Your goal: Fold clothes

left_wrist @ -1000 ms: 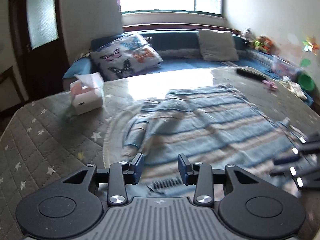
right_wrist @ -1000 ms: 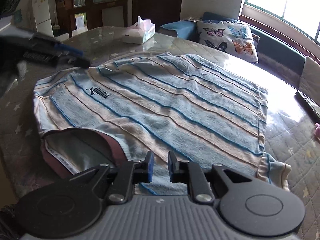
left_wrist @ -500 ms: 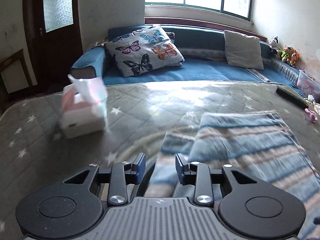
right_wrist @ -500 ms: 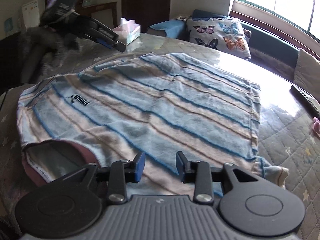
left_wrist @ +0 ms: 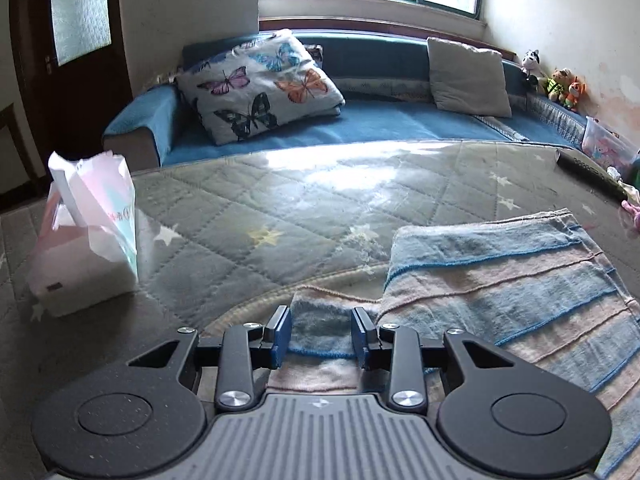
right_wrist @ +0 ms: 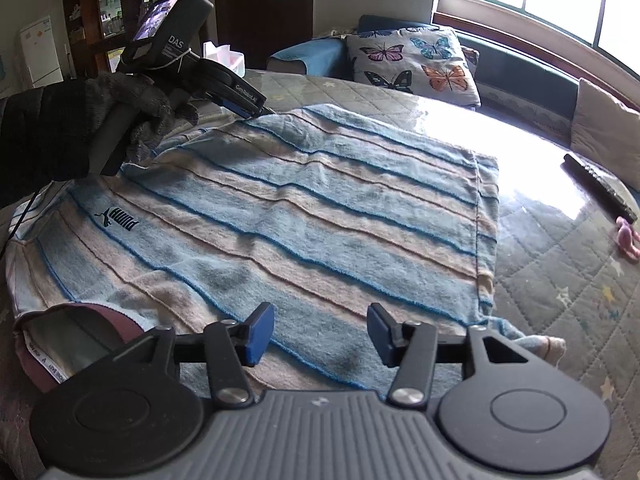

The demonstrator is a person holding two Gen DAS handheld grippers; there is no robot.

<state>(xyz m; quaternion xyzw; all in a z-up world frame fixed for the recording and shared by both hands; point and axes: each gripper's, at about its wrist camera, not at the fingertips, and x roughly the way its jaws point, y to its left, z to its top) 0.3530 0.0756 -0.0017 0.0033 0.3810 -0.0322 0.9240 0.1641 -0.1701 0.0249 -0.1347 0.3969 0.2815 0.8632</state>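
Now the left gripper (left_wrist: 320,334), jaws parted, straddles the far-left sleeve (left_wrist: 320,330) of the striped shirt (right_wrist: 304,216), while the right gripper (right_wrist: 320,334) hovers wide open over its near edge.

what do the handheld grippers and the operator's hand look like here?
Both grippers are black with blue finger pads, a ribbed grey body and round black discs. The left gripper carries a small screen, "DAS" and "GenRobot.AI" markings, and a thin cable. The left hand wears a grey knit glove and dark sleeve.
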